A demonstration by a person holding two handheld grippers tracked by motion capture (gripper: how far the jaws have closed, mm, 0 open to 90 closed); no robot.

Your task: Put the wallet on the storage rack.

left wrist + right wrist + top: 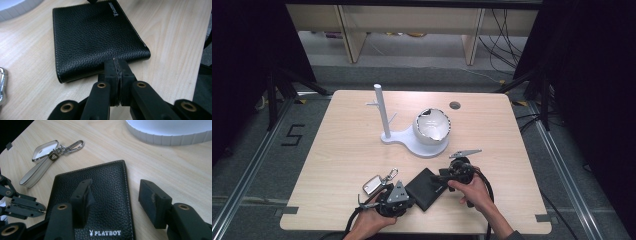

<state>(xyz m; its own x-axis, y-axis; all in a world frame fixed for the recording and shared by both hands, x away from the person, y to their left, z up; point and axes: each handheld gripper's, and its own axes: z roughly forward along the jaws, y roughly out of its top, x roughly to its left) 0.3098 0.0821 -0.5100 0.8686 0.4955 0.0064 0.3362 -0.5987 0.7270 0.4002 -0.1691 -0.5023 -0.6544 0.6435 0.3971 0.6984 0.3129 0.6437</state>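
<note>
A black leather wallet (pixel 428 188) lay flat on the light wood counter (pixel 347 150), near the person's edge, between the two grippers. The left gripper (pixel 404 200) sat at the wallet's near-left side; in the left gripper view its jaws were pressed flat together right at the wallet's (pixel 97 37) near edge, with nothing visible between the pads, so closed and gripping nothing that could be made out; whether the tips touched the leather could not be told. The right gripper (pixel 443 176) came in from the wallet's right side, held by the right hand (pixel 474 192). In the right gripper view its jaws stood apart over the wallet's (pixel 107 192) stitched edge, one jaw above the leather and the other above bare counter beside it, pads not pressing, so open. White lettering on the wallet read PLAYBOY. A car key (pixel 372 185) with a metal clip (pixel 391 175) lay on the counter just left of the wallet, apart from it, also seen in the right gripper view (pixel 41 161). Farther back stood a white stand (pixel 384 125) with an upright post, and a white bowl (pixel 432 126) rested on its round base. The left hand (pixel 372 222) held the left gripper at the counter's near edge.
</note>
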